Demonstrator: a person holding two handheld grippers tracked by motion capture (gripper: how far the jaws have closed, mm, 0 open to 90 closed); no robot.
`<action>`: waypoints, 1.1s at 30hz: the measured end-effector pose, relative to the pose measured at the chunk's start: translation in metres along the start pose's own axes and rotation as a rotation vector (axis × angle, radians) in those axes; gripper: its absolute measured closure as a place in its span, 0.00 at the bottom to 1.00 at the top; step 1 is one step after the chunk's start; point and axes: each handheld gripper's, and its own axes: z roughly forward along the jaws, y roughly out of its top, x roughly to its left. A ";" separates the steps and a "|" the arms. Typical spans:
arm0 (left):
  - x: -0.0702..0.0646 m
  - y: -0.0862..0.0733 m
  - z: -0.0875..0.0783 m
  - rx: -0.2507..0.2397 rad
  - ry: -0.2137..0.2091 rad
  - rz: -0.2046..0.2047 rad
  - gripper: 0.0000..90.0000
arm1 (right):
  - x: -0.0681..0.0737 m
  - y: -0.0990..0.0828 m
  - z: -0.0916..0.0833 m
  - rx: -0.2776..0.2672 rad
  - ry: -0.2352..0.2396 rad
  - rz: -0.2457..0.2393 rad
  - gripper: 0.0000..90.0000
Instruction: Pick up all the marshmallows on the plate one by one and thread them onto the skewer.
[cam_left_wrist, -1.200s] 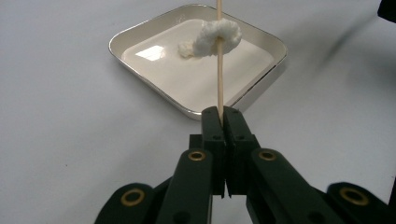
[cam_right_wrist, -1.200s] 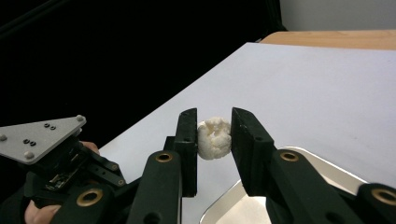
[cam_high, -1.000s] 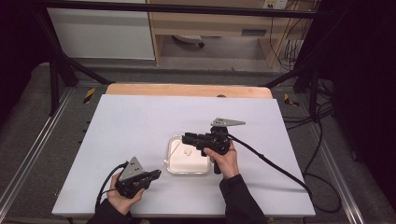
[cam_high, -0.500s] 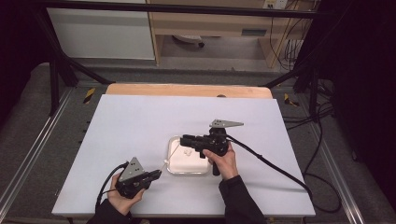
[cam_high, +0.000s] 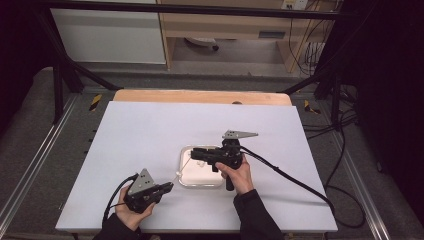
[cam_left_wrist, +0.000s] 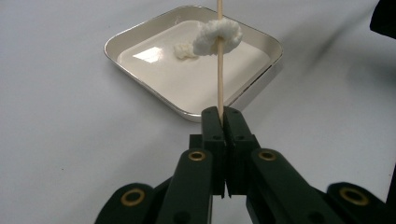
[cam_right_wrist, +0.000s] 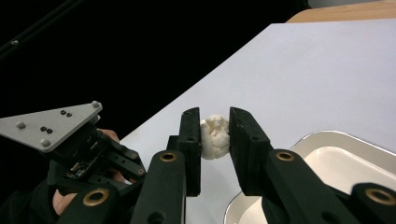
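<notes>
Left tongs (cam_left_wrist: 221, 116) pressed together on thin wooden skewer (cam_left_wrist: 219, 70) w/ a white, fluffy ring-shaped piece (cam_left_wrist: 217, 36) threaded on, above square white tray (cam_left_wrist: 140, 37). Right tongs (cam_right_wrist: 215, 135), closing, pinch a lumpy white chunk (cam_right_wrist: 215, 136) beside tray.

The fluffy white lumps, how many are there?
3. One white lump is threaded on the wooden skewer in the left gripper; one lies in the square dish; one sits between the right gripper jaws.
</notes>
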 end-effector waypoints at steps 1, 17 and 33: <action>0.000 0.000 0.000 -0.001 0.000 0.000 0.98 | 0.000 -0.001 0.001 0.003 0.003 0.000 0.84; -0.003 0.002 0.003 -0.004 -0.004 -0.001 0.98 | 0.003 -0.023 0.015 0.066 0.029 0.004 0.85; -0.004 0.002 0.006 0.003 -0.005 0.000 0.98 | 0.005 -0.031 0.018 0.100 0.016 -0.010 0.78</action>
